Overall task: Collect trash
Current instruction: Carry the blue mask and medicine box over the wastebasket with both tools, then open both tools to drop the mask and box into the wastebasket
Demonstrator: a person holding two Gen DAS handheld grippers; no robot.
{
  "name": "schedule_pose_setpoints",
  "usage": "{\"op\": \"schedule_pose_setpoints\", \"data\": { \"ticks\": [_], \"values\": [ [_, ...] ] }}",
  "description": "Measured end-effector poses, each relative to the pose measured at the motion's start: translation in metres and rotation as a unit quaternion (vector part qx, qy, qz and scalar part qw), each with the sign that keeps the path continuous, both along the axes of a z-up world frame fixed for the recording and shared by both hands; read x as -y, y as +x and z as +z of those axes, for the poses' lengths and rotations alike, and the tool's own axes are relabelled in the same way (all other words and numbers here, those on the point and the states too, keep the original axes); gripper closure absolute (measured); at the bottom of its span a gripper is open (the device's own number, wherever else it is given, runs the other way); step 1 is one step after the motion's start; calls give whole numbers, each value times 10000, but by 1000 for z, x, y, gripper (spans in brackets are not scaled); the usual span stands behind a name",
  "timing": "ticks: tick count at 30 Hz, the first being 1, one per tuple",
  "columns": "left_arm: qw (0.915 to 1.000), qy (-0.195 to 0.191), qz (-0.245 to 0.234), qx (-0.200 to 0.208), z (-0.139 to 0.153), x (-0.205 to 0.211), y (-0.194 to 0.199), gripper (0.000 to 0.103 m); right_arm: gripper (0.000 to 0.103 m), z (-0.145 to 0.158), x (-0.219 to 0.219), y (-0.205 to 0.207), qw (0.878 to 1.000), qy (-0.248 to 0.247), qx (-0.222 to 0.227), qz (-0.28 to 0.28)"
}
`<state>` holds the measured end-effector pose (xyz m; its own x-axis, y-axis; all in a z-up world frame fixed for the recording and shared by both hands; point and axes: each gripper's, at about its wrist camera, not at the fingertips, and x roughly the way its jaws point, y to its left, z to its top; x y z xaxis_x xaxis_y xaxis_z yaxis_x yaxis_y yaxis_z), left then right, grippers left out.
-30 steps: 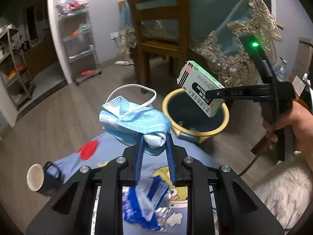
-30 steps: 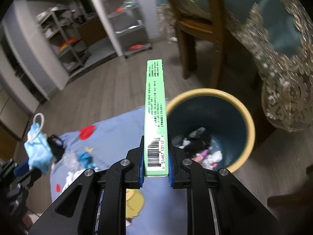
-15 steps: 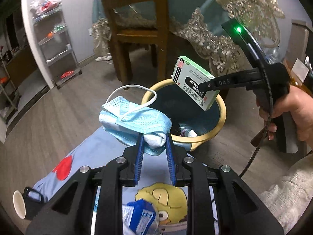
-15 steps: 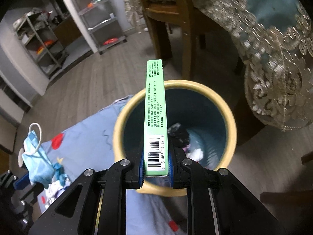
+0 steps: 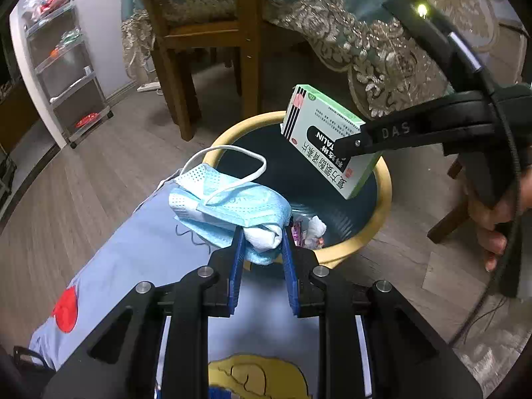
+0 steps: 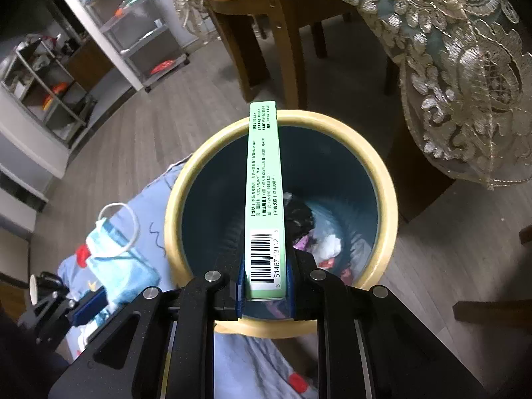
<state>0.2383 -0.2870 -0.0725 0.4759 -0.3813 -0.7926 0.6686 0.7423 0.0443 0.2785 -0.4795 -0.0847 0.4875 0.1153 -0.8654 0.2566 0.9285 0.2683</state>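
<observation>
My left gripper (image 5: 261, 242) is shut on a crumpled blue face mask (image 5: 229, 204) and holds it at the near rim of the bin (image 5: 382, 206). My right gripper (image 6: 265, 276) is shut on a flat green and white medicine box (image 6: 265, 199) and holds it over the bin's (image 6: 385, 179) open mouth. The box also shows in the left wrist view (image 5: 324, 139), held by the right gripper (image 5: 345, 148). The bin is dark blue with a yellow rim and has scraps of trash at its bottom (image 6: 322, 239). The mask and left gripper show at lower left in the right wrist view (image 6: 116, 262).
A blue printed cloth (image 5: 139, 259) lies under the grippers beside the bin. A wooden chair (image 5: 212, 40) and a table with a lace-edged cloth (image 6: 465, 66) stand behind the bin. Metal shelves (image 5: 66, 66) stand at the far left. A dark mug (image 6: 43, 287) sits at the left.
Both grippers have moved toward the bin. The box has gone from beside the bin to over its mouth, and the mask has come to the bin's near rim.
</observation>
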Motion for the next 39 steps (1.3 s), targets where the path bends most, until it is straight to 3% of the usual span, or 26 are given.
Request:
{"op": "schedule_pose_setpoints", "data": {
  "ticks": [6, 9, 10, 13, 18, 23, 28, 32, 39],
  "values": [
    [9995, 98, -185, 233, 1, 21, 8, 81, 83, 3, 9, 0, 9997, 22, 92, -207],
    [9993, -70, -63, 370, 10, 21, 11, 79, 82, 12, 14, -6, 9990, -76, 305, -315],
    [9992, -112, -20, 380, 12, 19, 12, 75, 82, 14, 15, -7, 9986, -85, 365, -365],
    [9989, -242, 174, 349, 13, 15, 15, 33, 77, 13, 18, -9, 9984, -38, 355, -430],
    [9989, -170, 211, 394, 12, 8, 12, 28, 63, 12, 19, -10, 9987, -41, 309, -408],
    [9983, -207, 342, 432, 22, -11, 4, 24, 36, 22, 12, -8, 9986, -120, 434, -284],
    [9965, -370, 528, 530, 48, -44, -18, 16, 12, 47, -7, -19, 9955, -294, 895, 100],
    [9940, -379, 721, 736, 71, -77, -42, 13, 8, 73, -34, -36, 9888, -453, 1295, 583],
    [9892, -365, 1091, 912, 103, -141, -87, 13, 6, 117, -100, -83, 9641, -929, 2038, 1427]
  ]
}}
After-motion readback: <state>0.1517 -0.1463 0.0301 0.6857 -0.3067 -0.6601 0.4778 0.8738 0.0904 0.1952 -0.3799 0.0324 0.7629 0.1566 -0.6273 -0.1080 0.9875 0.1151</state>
